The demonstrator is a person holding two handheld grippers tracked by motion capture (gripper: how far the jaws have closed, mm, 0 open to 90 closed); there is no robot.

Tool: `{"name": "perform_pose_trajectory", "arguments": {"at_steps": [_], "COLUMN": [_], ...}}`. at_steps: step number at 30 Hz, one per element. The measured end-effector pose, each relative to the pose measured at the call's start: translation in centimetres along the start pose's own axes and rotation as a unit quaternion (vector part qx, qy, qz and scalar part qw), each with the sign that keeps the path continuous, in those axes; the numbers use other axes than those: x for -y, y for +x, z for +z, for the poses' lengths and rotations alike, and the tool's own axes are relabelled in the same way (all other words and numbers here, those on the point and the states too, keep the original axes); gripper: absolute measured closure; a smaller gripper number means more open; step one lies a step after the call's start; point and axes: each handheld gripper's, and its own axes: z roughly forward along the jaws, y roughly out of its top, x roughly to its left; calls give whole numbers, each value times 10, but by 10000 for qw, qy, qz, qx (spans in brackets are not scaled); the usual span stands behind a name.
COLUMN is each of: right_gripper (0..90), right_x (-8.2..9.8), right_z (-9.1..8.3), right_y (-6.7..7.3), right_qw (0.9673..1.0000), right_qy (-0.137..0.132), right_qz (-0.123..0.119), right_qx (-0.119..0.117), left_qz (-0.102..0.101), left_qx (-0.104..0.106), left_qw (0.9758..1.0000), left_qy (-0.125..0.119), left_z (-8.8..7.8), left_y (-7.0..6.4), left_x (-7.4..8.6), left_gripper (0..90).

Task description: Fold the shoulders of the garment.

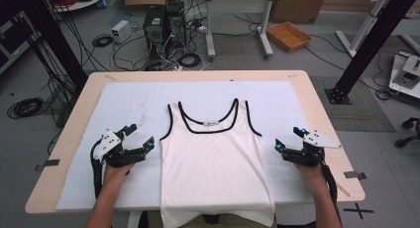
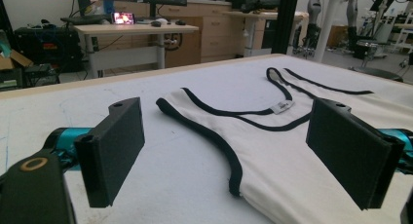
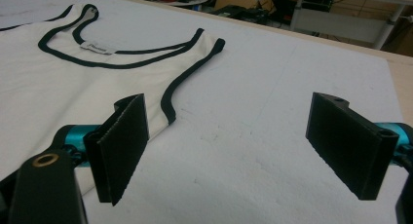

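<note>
A white tank top (image 1: 213,158) with black trim lies flat in the middle of the table, neck towards the far side, hem hanging over the near edge. My left gripper (image 1: 141,137) rests just left of its armhole, jaws open and empty. In the left gripper view the left gripper (image 2: 234,146) faces the tank top (image 2: 287,160), whose black-edged armhole curves between the jaws. My right gripper (image 1: 289,138) stands open a little right of the shirt's other side. The right gripper view has the right gripper (image 3: 236,141) over bare mat, with the tank top (image 3: 48,87) beside its left jaw.
A white mat (image 1: 129,99) covers most of the wooden table (image 1: 317,104). On the floor beyond are computer towers (image 1: 163,25), loose cables, a second table's legs (image 1: 265,27) and an orange basket (image 1: 288,35). Black frame posts (image 1: 366,44) stand at both sides.
</note>
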Motion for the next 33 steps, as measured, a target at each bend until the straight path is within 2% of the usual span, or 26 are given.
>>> {"name": "perform_pose_trajectory", "arguments": {"at_steps": [9, 13, 16, 17, 18, 19, 21, 22, 23, 24, 25, 26, 27, 28, 30, 31, 32, 33], "right_gripper": [154, 154, 154, 154, 154, 154, 155, 155, 155, 156, 156, 160, 160, 182, 183, 183, 183, 183], "right_x": [-1, -2, -4, -6, -9, -9, -24, -24, -30, -44, -44, -63, -63, -77, -92, -92, -97, -104], "right_z": [2, 5, 10, 12, 14, 14, 15, 15, 16, 21, 21, 33, 33, 45, 61, 61, 70, 90], "right_y": [1, 3, 4, 3, 2, 2, 1, 1, 1, 3, 3, 9, 9, 13, 18, 18, 21, 23], "right_qw": [9999, 9996, 9984, 9982, 9988, 9988, 9994, 9994, 9995, 9994, 9994, 9988, 9988, 9978, 9963, 9963, 9956, 9935], "right_qy": [133, 237, 519, 574, 486, 486, 306, 306, 242, 235, 235, 398, 398, 563, 696, 696, 793, 1054], "right_qz": [24, -114, -164, -107, 52, 52, 168, 168, 207, 231, 231, 161, 161, 149, 187, 187, 197, 166], "right_qx": [48, 131, 120, 115, 73, 73, 16, 16, -33, -128, -128, -237, -237, -323, -463, -463, -460, -388], "left_qz": [-25, -35, -48, -39, -39, -3, 44, 31, 17, 9, -39, -65, -65, -67, -69, -56, -60, -31], "left_qx": [-50, -71, -75, -79, -91, -97, -102, -111, -123, -113, -126, -148, -148, -140, -147, -150, -144, -139], "left_qw": [10000, 10000, 9999, 10000, 9999, 9999, 9999, 9999, 9999, 9999, 9999, 9999, 9999, 9998, 9998, 9998, 9998, 9998], "left_qy": [43, 51, 52, 47, 48, 62, 70, 74, 73, 75, 73, 61, 61, 79, 71, 94, 95, 122], "left_z": [0, 0, -1, -1, 0, 0, 0, 0, 0, 0, 0, 0, 0, 0, 0, 0, 0, 0], "left_y": [0, -1, 0, -1, -1, -2, -2, -2, -2, -2, -1, -1, -1, 0, -1, -1, -2, -2], "left_x": [0, 0, 0, 0, 0, 0, 0, 0, 0, 0, 0, 0, 0, -1, 0, -1, -1, -1], "left_gripper": [139, 138, 138, 138, 138, 138, 138, 138, 138, 138, 138, 138, 138, 138, 138, 138, 138, 138]}}
